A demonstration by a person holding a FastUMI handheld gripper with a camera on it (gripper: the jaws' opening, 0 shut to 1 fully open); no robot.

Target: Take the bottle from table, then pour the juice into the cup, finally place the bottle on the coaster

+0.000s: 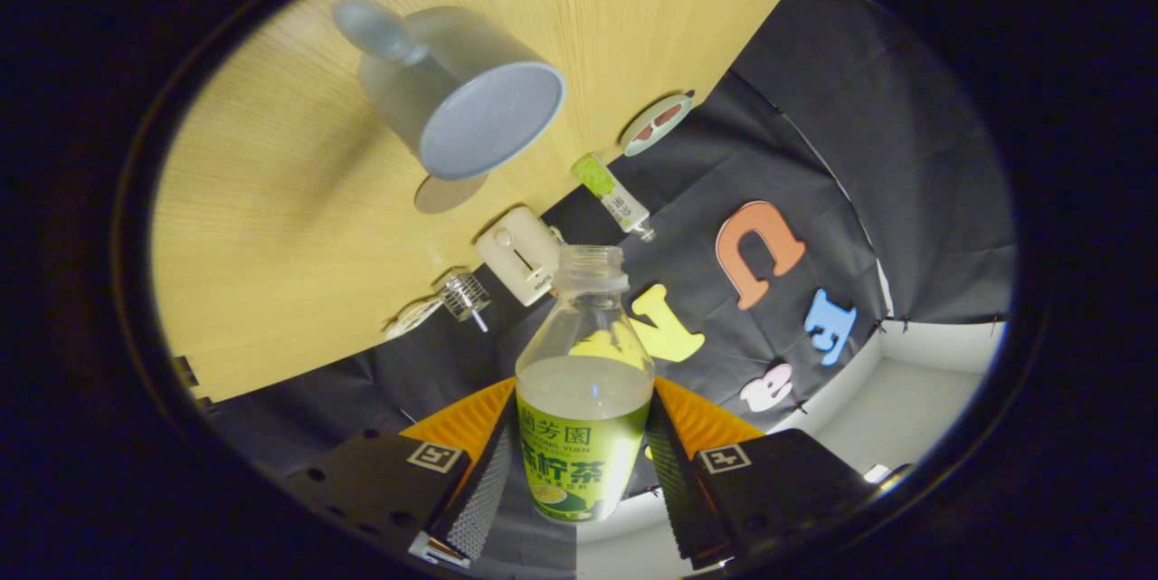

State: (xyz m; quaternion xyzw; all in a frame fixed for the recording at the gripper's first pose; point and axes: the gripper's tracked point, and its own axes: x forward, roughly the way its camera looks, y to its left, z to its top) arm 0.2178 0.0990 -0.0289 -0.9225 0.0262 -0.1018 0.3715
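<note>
The gripper [583, 462] has its two fingers closed on one bottle [583, 399], pressing the labelled body from both sides; the cap is off and juice fills the lower part. Beyond it, on the table [271, 200], stand one cup [461, 91], one coaster [656, 123], one tube [612, 193], one white box [519, 254] and one whisk [463, 298].

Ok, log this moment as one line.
gripper: shut on bottle | bottle: uncapped, tilted, part full | cup: beyond bottle mouth, on table | pour: no stream seen
</note>
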